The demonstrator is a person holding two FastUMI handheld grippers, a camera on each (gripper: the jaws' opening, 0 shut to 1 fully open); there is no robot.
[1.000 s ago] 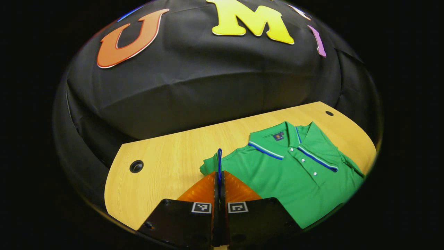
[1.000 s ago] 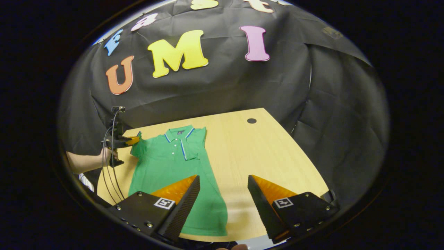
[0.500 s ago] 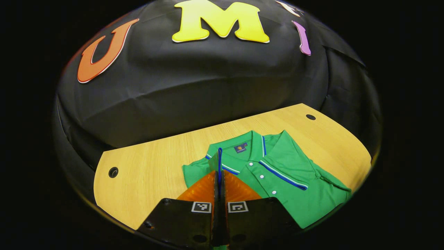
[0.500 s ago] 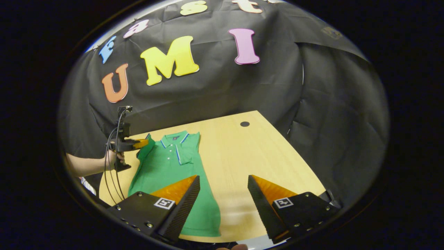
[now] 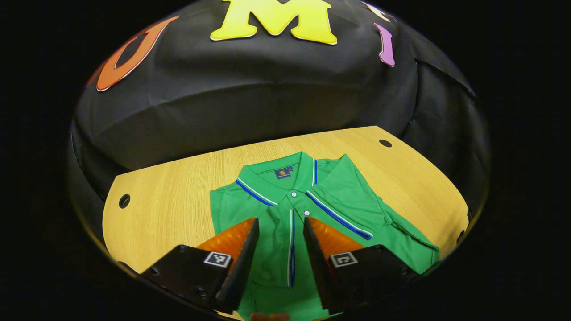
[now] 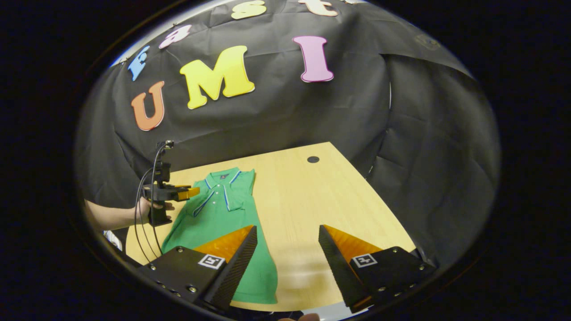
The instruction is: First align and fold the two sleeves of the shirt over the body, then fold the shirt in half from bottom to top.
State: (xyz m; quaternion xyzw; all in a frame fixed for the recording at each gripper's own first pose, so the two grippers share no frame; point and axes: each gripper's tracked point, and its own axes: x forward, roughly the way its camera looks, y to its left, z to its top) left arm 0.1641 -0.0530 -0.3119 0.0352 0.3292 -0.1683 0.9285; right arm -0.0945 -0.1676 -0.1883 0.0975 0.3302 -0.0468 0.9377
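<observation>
Both sleeves now folded on green polo shirt (image 5: 339, 200); left gripper (image 5: 276, 223) let go, fingers spread; right gripper (image 6: 287, 232) spread too.

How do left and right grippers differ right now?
Position: the left gripper is over the green polo shirt, above its folded sleeve; the right gripper is out over the wooden table, beside the shirt.
Gap: the left gripper's opening looks narrower than the right gripper's.
Shared: both open, holding nothing.
</observation>
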